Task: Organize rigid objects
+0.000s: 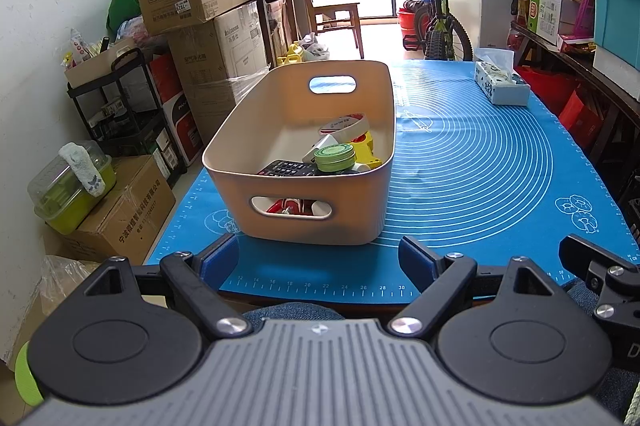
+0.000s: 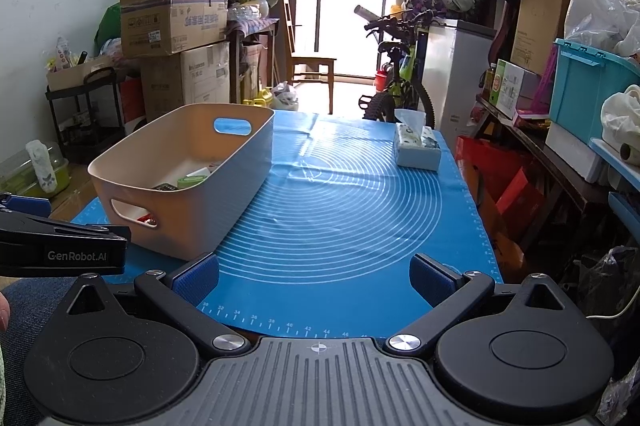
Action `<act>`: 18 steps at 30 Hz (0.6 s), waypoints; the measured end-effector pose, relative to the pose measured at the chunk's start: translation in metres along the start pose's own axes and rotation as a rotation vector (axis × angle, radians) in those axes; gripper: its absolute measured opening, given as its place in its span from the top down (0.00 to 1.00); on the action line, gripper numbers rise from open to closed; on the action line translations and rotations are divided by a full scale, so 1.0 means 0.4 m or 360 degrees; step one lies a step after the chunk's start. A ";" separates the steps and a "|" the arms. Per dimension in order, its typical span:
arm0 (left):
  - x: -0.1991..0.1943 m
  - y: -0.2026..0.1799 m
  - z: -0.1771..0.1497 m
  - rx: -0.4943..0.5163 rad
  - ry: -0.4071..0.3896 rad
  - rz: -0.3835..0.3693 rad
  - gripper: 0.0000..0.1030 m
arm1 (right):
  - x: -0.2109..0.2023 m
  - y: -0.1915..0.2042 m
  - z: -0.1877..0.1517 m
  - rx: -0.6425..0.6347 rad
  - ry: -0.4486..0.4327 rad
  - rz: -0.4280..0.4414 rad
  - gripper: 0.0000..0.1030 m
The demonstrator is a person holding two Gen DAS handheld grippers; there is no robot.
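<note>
Your left hand-held gripper (image 1: 318, 260) and right hand-held gripper (image 2: 314, 280) both stood apart, empty. The beige plastic bin (image 1: 280, 114) sat on the blue silicone mat (image 1: 480, 166), long axis running away; only your left view showed the black remote (image 1: 286, 168) and green round tin (image 1: 335, 156) inside.

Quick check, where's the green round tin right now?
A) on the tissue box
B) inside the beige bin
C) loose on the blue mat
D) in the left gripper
B: the green round tin sits inside the beige bin on top of the other items, next to the remote, while the left gripper and right gripper are both open and hold nothing.
</note>
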State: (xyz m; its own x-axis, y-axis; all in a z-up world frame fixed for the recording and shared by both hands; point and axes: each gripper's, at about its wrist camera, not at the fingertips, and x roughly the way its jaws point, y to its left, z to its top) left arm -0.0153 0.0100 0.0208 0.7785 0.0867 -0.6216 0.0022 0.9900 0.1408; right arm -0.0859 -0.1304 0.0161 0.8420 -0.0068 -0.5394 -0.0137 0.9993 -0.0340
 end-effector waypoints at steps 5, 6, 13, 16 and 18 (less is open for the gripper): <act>0.000 0.000 0.000 0.0000 0.0001 0.0000 0.16 | 0.000 -0.001 0.000 -0.0001 0.0000 0.0001 0.03; 0.000 0.000 0.000 0.0000 0.0001 0.0000 0.16 | 0.000 -0.001 0.000 -0.0001 0.0001 0.0001 0.03; 0.000 0.000 -0.001 0.0000 0.0001 0.0000 0.16 | 0.000 -0.001 0.000 -0.0001 0.0001 0.0001 0.03; -0.001 0.000 0.000 0.0000 -0.0002 -0.0004 0.16 | 0.000 -0.002 0.001 0.0000 0.0000 0.0000 0.03; -0.002 -0.001 0.003 0.0001 -0.0001 -0.0007 0.16 | 0.000 -0.002 0.001 0.0000 0.0002 0.0001 0.03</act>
